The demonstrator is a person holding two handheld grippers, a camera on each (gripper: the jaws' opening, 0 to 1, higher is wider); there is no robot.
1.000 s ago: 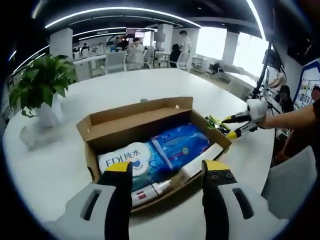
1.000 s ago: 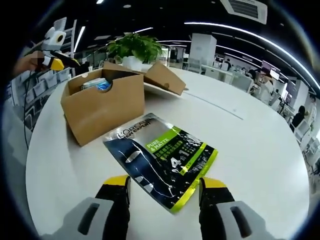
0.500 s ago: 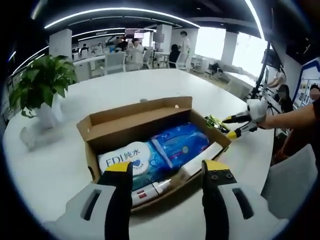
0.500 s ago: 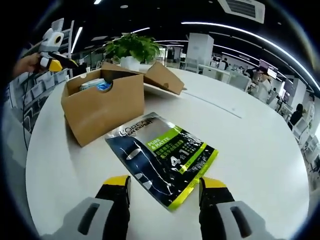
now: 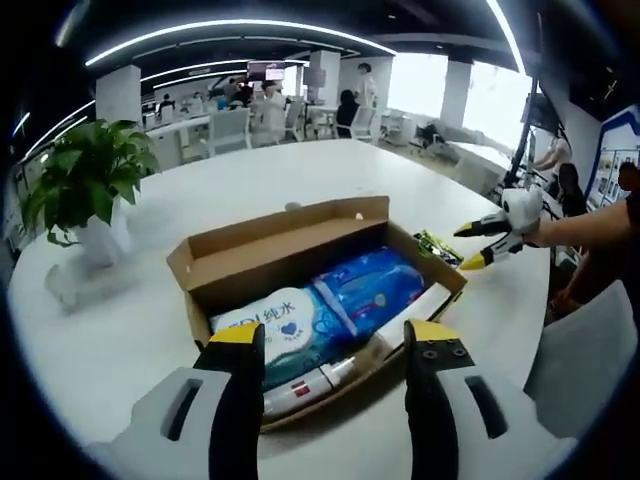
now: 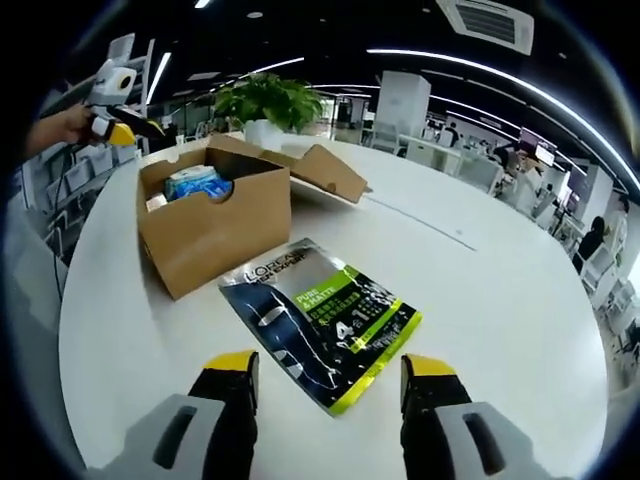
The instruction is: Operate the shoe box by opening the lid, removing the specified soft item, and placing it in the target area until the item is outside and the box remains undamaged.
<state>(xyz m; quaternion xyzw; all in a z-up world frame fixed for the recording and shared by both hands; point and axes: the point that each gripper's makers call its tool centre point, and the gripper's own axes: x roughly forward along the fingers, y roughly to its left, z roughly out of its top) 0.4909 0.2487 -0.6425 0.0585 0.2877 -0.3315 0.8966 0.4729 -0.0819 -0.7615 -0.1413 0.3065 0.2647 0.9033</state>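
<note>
With the black-and-green pouch (image 6: pixel 322 322) already lying flat on the bench (image 6: pixel 500 300) just beside the open shoe box (image 5: pixel 310 262), both the left gripper (image 5: pixel 325 345) and right gripper (image 6: pixel 320 372) jaws spread empty, the likeliest slip, I judge, is a jaw catching the cardboard wall, apparently thin, and creasing it.

An open-plan office: rows of desks (image 5: pixel 200 125) with seated people, white chairs (image 5: pixel 232 122), ceiling strip lights (image 5: pixel 230 22), and a potted plant (image 5: pixel 85 185).

Open office, curved ceiling lights (image 5: pixel 230 22)
</note>
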